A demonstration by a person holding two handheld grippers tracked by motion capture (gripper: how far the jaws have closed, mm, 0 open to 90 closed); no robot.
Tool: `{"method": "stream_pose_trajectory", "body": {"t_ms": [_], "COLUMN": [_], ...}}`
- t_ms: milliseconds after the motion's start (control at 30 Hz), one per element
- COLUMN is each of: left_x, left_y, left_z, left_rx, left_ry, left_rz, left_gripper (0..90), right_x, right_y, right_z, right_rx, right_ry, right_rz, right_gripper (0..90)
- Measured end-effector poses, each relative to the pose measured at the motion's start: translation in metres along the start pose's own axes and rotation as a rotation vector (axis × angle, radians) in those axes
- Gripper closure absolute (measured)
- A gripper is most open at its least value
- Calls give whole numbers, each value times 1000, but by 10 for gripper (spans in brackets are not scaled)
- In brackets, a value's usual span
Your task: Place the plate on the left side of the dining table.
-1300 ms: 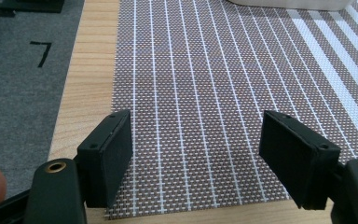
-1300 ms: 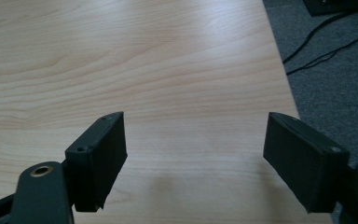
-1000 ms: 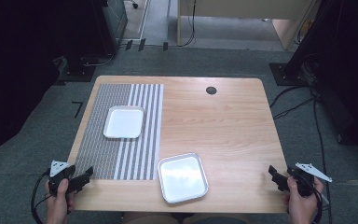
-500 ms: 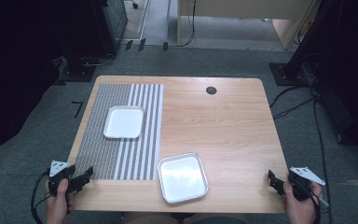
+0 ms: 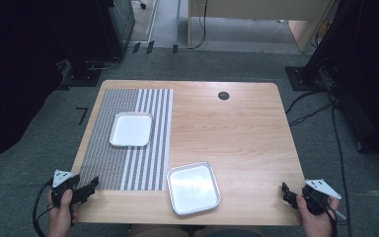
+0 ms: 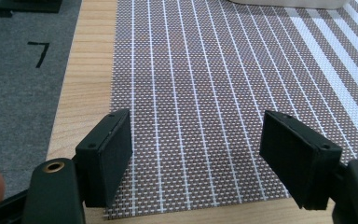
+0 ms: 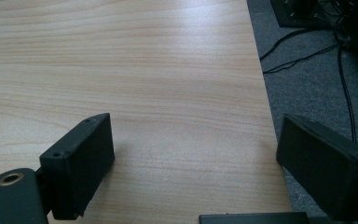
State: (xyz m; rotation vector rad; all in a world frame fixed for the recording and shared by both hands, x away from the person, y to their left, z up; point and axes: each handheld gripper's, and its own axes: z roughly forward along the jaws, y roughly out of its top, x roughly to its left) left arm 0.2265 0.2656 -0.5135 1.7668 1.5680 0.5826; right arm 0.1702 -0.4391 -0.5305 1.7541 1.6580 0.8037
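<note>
High view: a wooden table (image 5: pixel 237 133) is seen from above, with a striped woven placemat (image 5: pixel 103 148) laid over its left part. A white square tray (image 5: pixel 131 129) rests on the placemat, toward the far left quarter of the table. A second, metal-rimmed tray (image 5: pixel 193 187) lies near the front edge, just right of the placemat's front right corner and seemingly touching that corner, though this cannot be told for certain at this size. A small dark round grommet (image 5: pixel 223 95) is set in the tabletop near the far edge.

The left gripper (image 5: pixel 91 185) is held at the front left corner of the table, over the front edge of the placemat. In the left gripper view its jaws are spread wide above the placemat weave (image 6: pixel 191 93), with nothing between them, and the white tray's rim (image 6: pixel 284 3) is seen at the top.

The right gripper (image 5: pixel 286 193) is held at the front right corner, well apart from both trays. In the right gripper view its jaws have just been opening and stand wide apart over the bare wood (image 7: pixel 144 70) at the table's right edge, with nothing between them.
</note>
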Motion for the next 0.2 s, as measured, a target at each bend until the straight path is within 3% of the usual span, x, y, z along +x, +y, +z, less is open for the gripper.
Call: {"method": "stream_pose_trajectory", "body": {"t_ms": [200], "left_x": [1], "left_y": [0], "left_z": [-1], "left_rx": [2], "left_ry": [-10], "left_rz": [-6], "left_gripper": [252], "right_x": [0], "right_y": [1], "right_z": [1], "right_rx": [5], "right_ry": [-4], "right_rz": [3], "right_gripper": [89]}}
